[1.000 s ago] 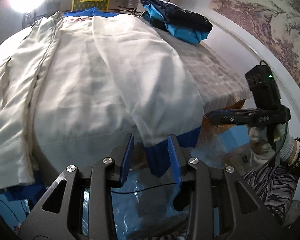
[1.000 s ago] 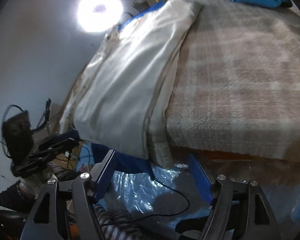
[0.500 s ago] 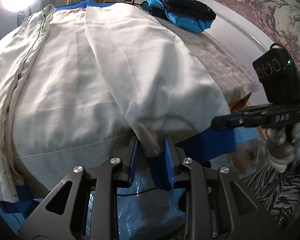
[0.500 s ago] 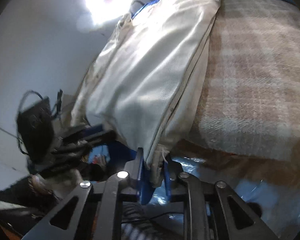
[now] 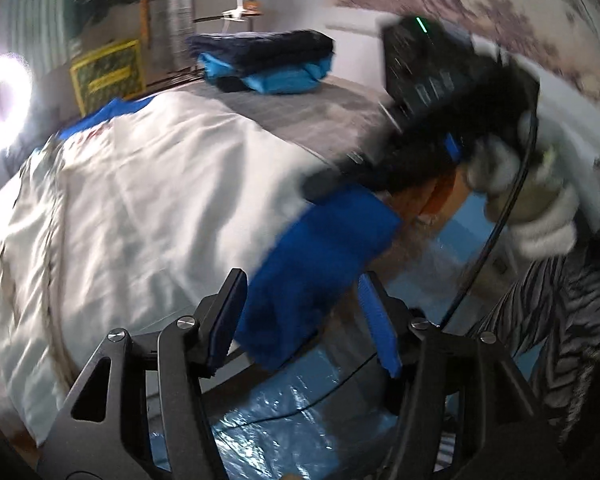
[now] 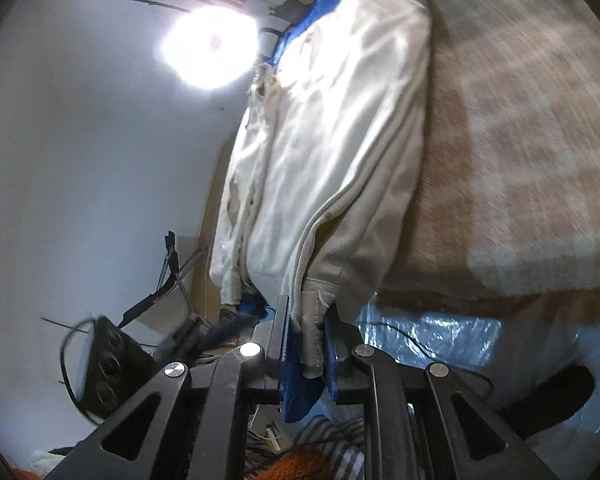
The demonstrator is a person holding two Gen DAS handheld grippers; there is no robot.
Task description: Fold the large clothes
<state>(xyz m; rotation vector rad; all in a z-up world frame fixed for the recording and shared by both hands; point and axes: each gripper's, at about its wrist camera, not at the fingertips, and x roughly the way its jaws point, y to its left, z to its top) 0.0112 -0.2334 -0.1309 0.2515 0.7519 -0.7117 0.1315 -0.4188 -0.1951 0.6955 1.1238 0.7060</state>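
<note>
A large white garment (image 5: 140, 208) with a blue lining (image 5: 320, 252) lies spread over the table; it also shows in the right wrist view (image 6: 340, 152). My left gripper (image 5: 300, 312) is open, its jaws wide apart at the garment's near edge, with the blue fabric hanging between them. My right gripper (image 6: 306, 340) is shut on the garment's ribbed white hem (image 6: 314, 320) at the table's edge. The right gripper also shows blurred in the left wrist view (image 5: 380, 176), over the blue fabric.
A checked grey-beige cloth (image 6: 520, 140) covers the table. A folded stack of dark and light blue clothes (image 5: 264, 64) sits at the far end. A ring light (image 5: 4, 100) glares at the left. Blue plastic sheeting (image 5: 300, 420) and a cable lie on the floor below.
My left gripper has opened and let go of the garment edge it was shut on half a second ago. My right gripper stays shut on the hem and has moved close to the left gripper.
</note>
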